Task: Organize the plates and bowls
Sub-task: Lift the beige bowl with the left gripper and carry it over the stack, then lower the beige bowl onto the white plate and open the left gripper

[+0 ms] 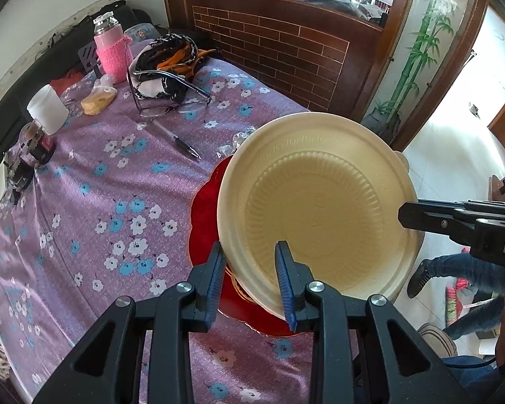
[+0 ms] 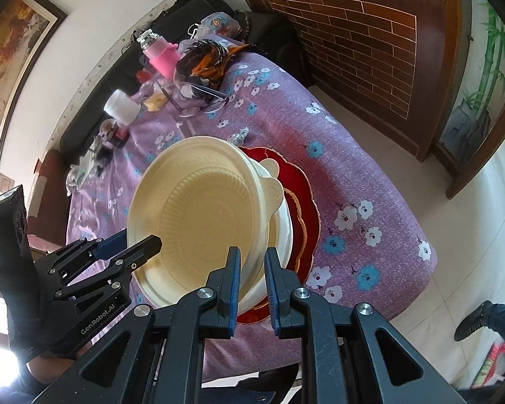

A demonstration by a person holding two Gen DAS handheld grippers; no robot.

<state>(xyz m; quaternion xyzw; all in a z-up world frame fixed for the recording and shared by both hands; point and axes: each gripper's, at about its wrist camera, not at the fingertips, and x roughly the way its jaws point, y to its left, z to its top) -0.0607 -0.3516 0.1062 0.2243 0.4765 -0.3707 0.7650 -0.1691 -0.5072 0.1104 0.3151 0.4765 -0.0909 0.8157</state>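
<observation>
A cream plastic bowl (image 1: 320, 208) is held tilted above a stack of red plates (image 1: 205, 215) with gold rims on the purple flowered tablecloth. My left gripper (image 1: 250, 266) has its jaws around the bowl's near rim, one finger inside and one outside. My right gripper (image 2: 252, 269) has its jaws around the opposite rim of the same bowl (image 2: 198, 215). In the right wrist view a second cream bowl (image 2: 279, 229) sits under the held one, on the red plates (image 2: 306, 208). The left gripper also shows there (image 2: 131, 245), and the right gripper's finger shows in the left wrist view (image 1: 431, 219).
The far side of the table holds a pink-sleeved bottle (image 1: 109, 50), a white cup (image 1: 47, 109), a dark small bottle (image 1: 37, 141), glasses (image 1: 168, 97), a pen (image 1: 181, 141) and patterned cloth (image 1: 171, 54). A brick-patterned wooden cabinet (image 1: 279, 47) stands behind the table.
</observation>
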